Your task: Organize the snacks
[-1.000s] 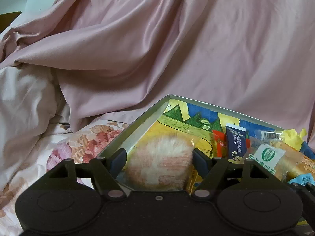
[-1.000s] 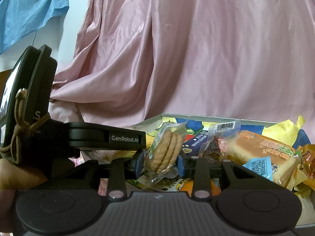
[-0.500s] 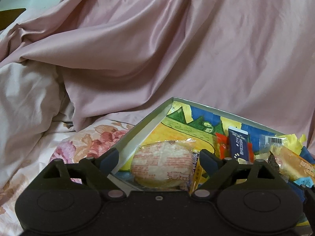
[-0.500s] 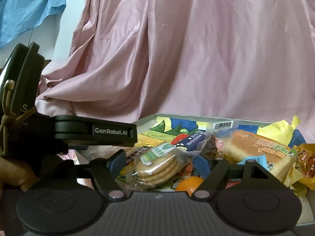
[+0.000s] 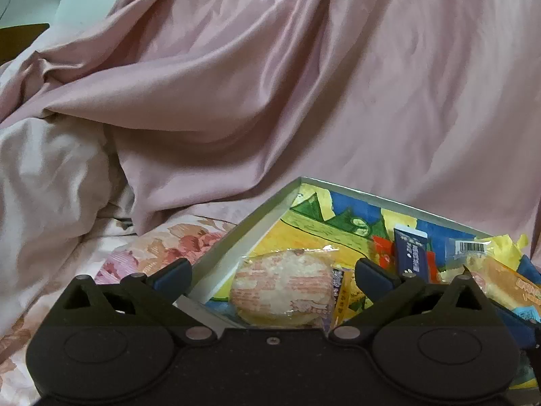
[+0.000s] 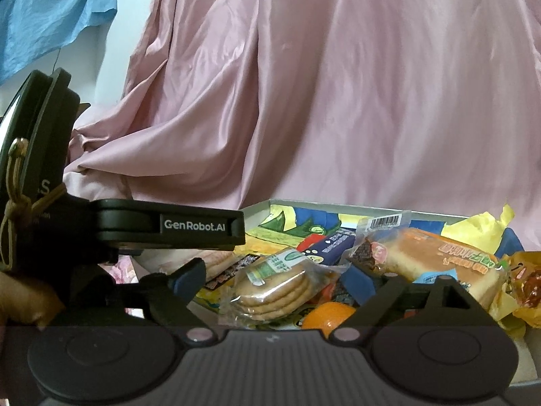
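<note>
Wrapped snacks flat in box

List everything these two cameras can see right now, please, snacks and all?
box: one, grey rim, colourful lining, on the bed
rice cracker pack: one, pale, box's left corner
biscuit pack: one, tan, mid-box
bread pack: one, orange, right side
dark blue packet: one, standing behind
orange fruit: one, under the biscuits
pink sheet: one, draped behind
floral bedding: one, left of box
left gripper: open
right gripper: open

Soft dim indoor light, sheen on pink fabric, fisheye-bent dark corners, slight softness
</note>
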